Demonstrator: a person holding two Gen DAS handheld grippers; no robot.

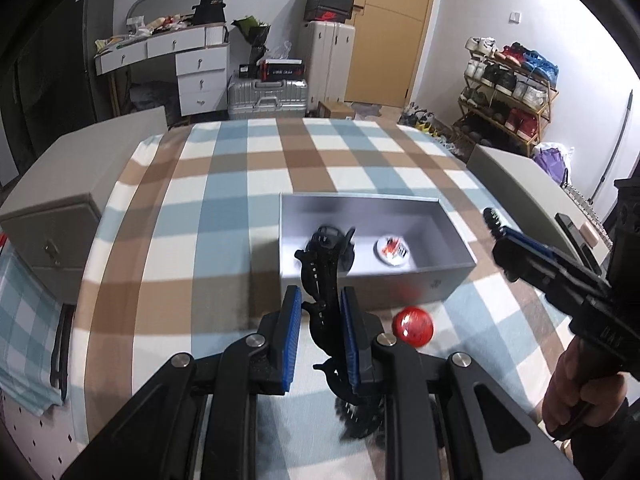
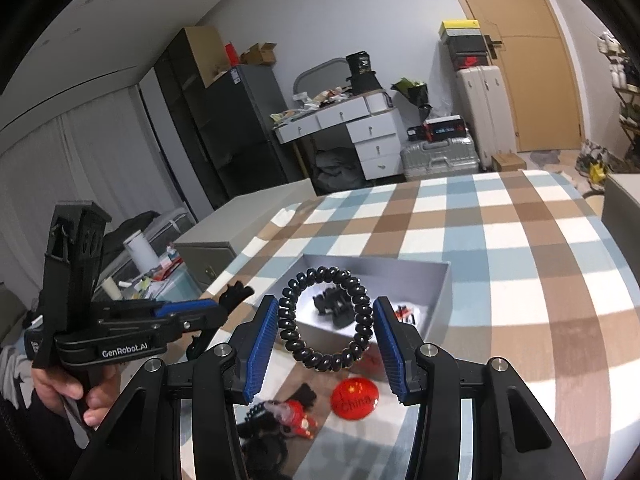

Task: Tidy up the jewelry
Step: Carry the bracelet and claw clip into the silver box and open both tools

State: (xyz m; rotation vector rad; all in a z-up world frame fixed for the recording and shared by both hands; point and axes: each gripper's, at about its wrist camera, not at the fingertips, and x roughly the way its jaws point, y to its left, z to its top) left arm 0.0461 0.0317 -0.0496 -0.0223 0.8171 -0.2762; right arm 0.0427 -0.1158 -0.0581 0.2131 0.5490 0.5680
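My left gripper (image 1: pixel 320 320) has its jaws clamped on a black hair claw clip (image 1: pixel 322 284), held clear above the bed. My right gripper (image 2: pixel 326 332) has its jaws closed on a black spiral hair tie (image 2: pixel 324 320), whose ring spans the gap between the blue pads (image 2: pixel 262 344).

Beneath the grippers, near the front edge of the bed (image 1: pixel 224 184), lie a red round badge (image 2: pixel 354 400), a small red item (image 2: pixel 298 418) and some dark pieces I cannot identify.

Just beyond the badge stands an open grey box (image 1: pixel 440 276). It contains a black clip (image 2: pixel 334 304) and a white round badge (image 1: pixel 393 251).
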